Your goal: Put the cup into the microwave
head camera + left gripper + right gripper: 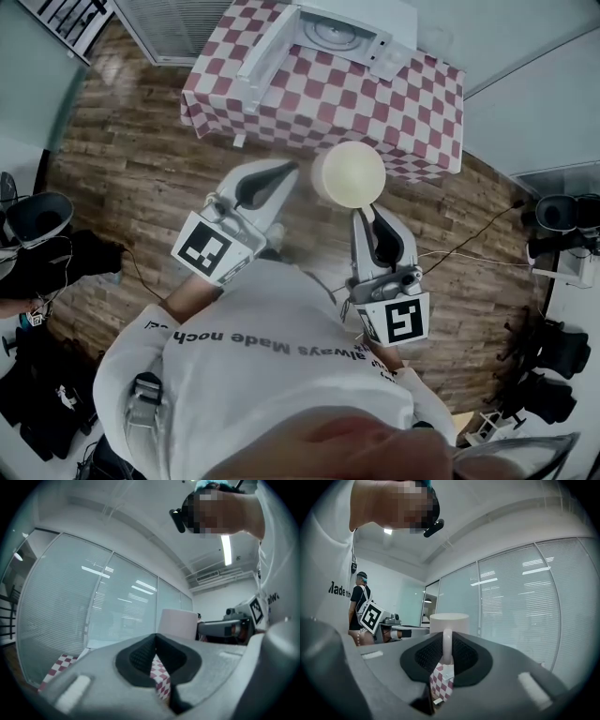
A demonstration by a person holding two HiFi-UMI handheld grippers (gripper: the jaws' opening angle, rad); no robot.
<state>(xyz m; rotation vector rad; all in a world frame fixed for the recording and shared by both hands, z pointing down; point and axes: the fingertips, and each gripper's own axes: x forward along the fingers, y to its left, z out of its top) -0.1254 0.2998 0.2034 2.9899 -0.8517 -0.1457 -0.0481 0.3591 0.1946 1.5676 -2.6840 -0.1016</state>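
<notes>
A cream cup (pixel 349 173) hangs over the wood floor, short of the checkered table (pixel 375 103). My right gripper (pixel 364 212) is shut on its handle (pixel 447 641), and the cup body (pixel 449 623) stands upright just beyond the jaws. To the left of the cup my left gripper (pixel 286 169) is shut on nothing, its pads meeting at the tip (pixel 156 641); it sees the cup (pixel 178 623) to its right. The white microwave (pixel 342 37) sits on the table with its door (pixel 267 52) swung open to the left, and the turntable shows inside.
Black chairs stand at the left (pixel 37 216) and the right (pixel 562 216). A cable (pixel 469 239) runs across the floor on the right. Glass walls with blinds (pixel 525 602) lie beyond the table. Another person (pixel 360 602) stands in the background.
</notes>
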